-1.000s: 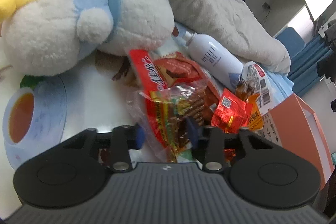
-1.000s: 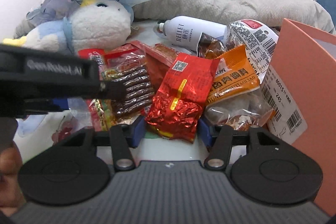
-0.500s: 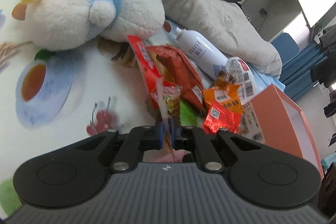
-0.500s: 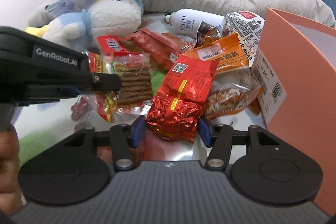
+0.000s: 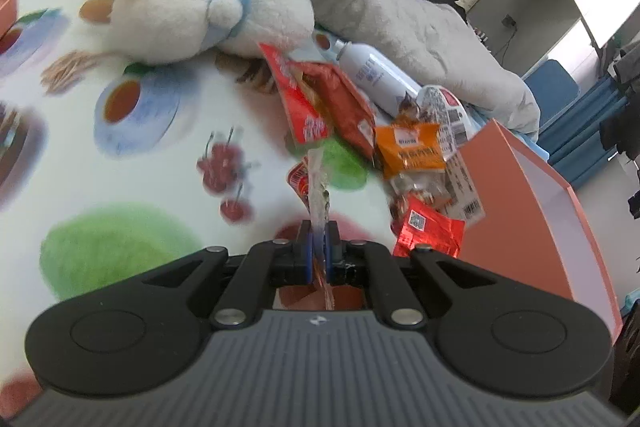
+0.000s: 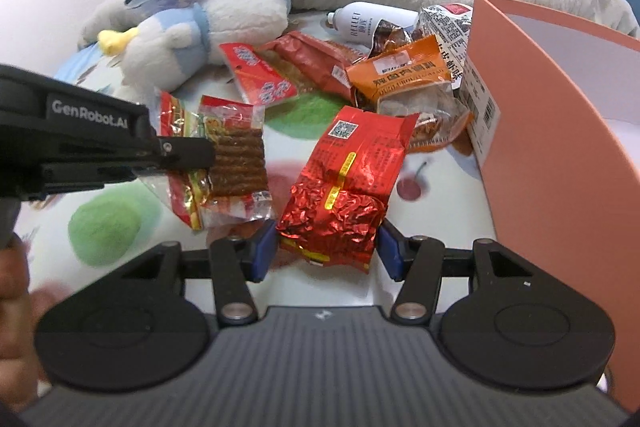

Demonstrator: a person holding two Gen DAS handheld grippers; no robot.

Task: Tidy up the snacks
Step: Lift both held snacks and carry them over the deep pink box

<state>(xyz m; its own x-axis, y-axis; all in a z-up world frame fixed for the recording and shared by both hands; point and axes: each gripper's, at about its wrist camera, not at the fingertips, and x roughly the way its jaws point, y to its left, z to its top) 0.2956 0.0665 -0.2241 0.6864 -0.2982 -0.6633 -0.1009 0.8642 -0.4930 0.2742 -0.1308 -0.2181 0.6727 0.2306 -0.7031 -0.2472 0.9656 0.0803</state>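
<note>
Snacks are heaped on a printed sheet (image 6: 100,227), seven packets being counted. A clear packet (image 6: 236,155) of brown sticks with red ends is pinched edge-on in the left hand-held gripper (image 5: 319,247), lifted above the sheet; "GenRobot.AI" is read on that gripper's side. A crinkled red foil packet (image 6: 348,183) bearing a QR code lies between the spread fingers of the right hand-held gripper (image 6: 326,253), which is released. Beyond are seen one flat red packet (image 6: 258,77), one dark red packet (image 6: 316,61), one orange packet (image 6: 400,73), one clear packet of brown pieces (image 6: 432,119) and one silver packet (image 6: 444,21). One white bottle (image 6: 372,23), marked "RELLET", one plush toy (image 6: 200,31) and one orange box (image 6: 560,131) are also seen.
</note>
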